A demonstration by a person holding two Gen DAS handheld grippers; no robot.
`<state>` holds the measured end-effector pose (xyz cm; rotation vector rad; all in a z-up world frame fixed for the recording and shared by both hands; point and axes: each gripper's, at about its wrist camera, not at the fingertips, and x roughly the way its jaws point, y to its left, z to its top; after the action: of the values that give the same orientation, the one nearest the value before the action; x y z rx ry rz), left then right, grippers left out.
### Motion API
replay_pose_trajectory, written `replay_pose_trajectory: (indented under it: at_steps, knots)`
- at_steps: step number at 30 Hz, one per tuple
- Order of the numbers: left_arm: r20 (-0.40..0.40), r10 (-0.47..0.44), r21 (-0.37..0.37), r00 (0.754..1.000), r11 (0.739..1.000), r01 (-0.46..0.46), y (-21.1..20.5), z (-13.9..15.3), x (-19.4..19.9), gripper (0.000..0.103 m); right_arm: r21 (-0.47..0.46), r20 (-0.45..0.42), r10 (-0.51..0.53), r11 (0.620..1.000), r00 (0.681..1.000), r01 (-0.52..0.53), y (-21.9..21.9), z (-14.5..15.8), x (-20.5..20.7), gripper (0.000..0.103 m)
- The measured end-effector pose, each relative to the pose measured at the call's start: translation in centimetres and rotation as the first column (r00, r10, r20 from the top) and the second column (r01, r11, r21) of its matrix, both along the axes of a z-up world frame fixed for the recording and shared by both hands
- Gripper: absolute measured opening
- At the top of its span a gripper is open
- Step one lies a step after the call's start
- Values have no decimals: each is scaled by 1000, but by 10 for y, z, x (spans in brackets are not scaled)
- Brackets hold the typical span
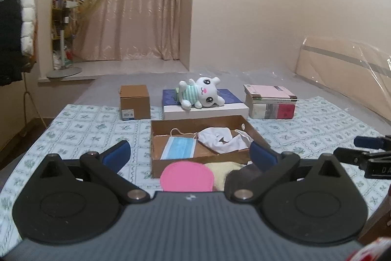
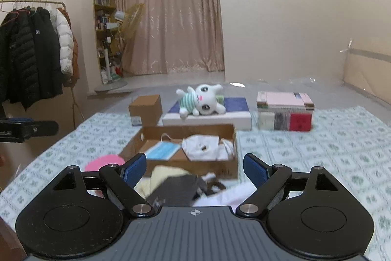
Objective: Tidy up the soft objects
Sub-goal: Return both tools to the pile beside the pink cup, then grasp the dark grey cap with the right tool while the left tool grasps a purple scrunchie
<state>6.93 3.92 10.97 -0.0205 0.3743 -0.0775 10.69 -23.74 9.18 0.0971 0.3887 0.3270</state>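
Note:
A shallow cardboard tray (image 1: 156, 138) (image 2: 227, 136) lies on the patterned cloth and holds a blue face mask (image 1: 179, 147) (image 2: 162, 151) and a crumpled white cloth (image 1: 220, 140) (image 2: 204, 147). In front of it lie a pink round pad (image 1: 187, 176) (image 2: 103, 162), a cream cloth (image 1: 221, 169) (image 2: 163, 175) and a dark grey cloth (image 2: 178, 190). A white plush bunny (image 1: 201, 93) (image 2: 201, 99) lies on a flat blue-topped box (image 1: 232, 96) (image 2: 234, 105) behind. My left gripper (image 1: 188, 153) and right gripper (image 2: 194, 166) are both open and empty, hovering over the near pile.
A small brown carton (image 1: 134, 102) (image 2: 146, 109) stands at the back left, a stack of books (image 1: 271, 102) (image 2: 284, 111) at the back right. The right gripper shows at the left view's right edge (image 1: 366, 153). A coat rack (image 2: 31, 45) stands to the left.

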Motion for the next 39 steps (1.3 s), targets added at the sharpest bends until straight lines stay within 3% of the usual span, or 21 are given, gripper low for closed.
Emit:
replay_pose_trajectory:
  at_steps: [7,11,22,31,39]
  knots:
    - [-17,22,5,1000,1000,-22,-9,-34,-21,102,-3,-61,5,1000,998,-5,0,-20,-5,86]
    - [-66,60,50,996,997,-57,-15,-57,-19,102,-44,-64,23,999,998,-26,10,-29,-4,86]
    - [-171,24,34,985,999,-18,-17,-96,-7,102,-186,-84,123,973,989,-137,47,-68,14,86]
    - [-211,29,29,977,999,-23,-11,-123,9,102,-317,-91,199,923,976,-218,78,-101,30,86]
    - [-251,22,38,968,999,-12,-9,-142,23,102,-443,-84,262,855,961,-271,106,-126,42,86]
